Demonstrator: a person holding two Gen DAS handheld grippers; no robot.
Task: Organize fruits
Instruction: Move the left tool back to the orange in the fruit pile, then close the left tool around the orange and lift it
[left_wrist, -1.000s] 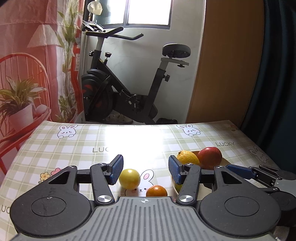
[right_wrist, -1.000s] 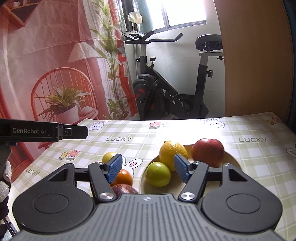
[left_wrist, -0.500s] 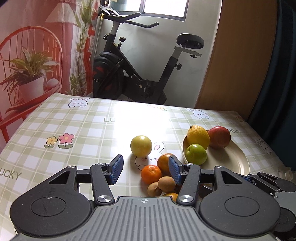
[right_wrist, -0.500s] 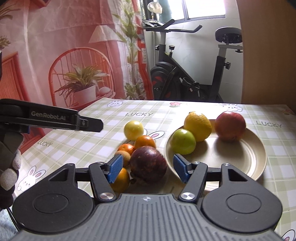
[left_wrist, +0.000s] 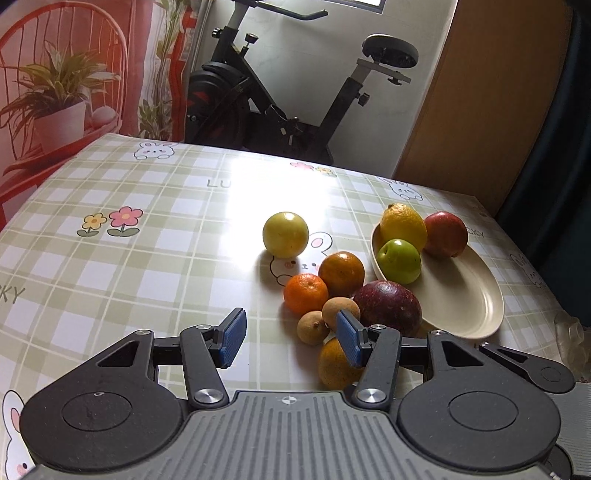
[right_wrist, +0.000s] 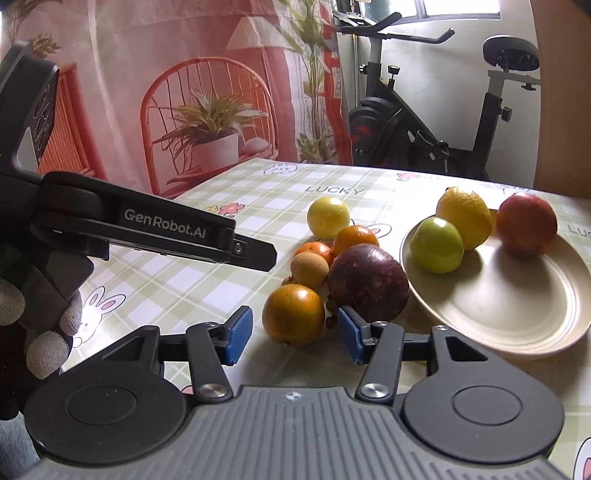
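Note:
A cream plate (left_wrist: 469, 295) (right_wrist: 517, 295) holds a lemon (left_wrist: 403, 228) (right_wrist: 464, 217), a green apple (left_wrist: 400, 260) (right_wrist: 437, 244) and a red apple (left_wrist: 445, 234) (right_wrist: 526, 224). Left of the plate lie a yellow round fruit (left_wrist: 285, 234) (right_wrist: 328, 217), several oranges (left_wrist: 341, 274) (right_wrist: 293, 314), a dark purple fruit (left_wrist: 388, 306) (right_wrist: 367, 282) and small brown fruits (left_wrist: 340, 312) (right_wrist: 309, 269). My left gripper (left_wrist: 290, 343) hovers open, just short of the pile. My right gripper (right_wrist: 293, 334) is open too, with the nearest orange just ahead of its fingertips.
The table carries a green checked cloth with rabbit prints (left_wrist: 147, 258). An exercise bike (left_wrist: 280, 96) stands behind the table, with a red printed curtain (right_wrist: 184, 92) to the left. A gloved hand (right_wrist: 44, 332) holds the left gripper's body (right_wrist: 147, 229), which crosses the right wrist view.
Both grippers have pulled back and tipped downward, so the loose fruit pile and the whole plate have come into view. Both stay open.

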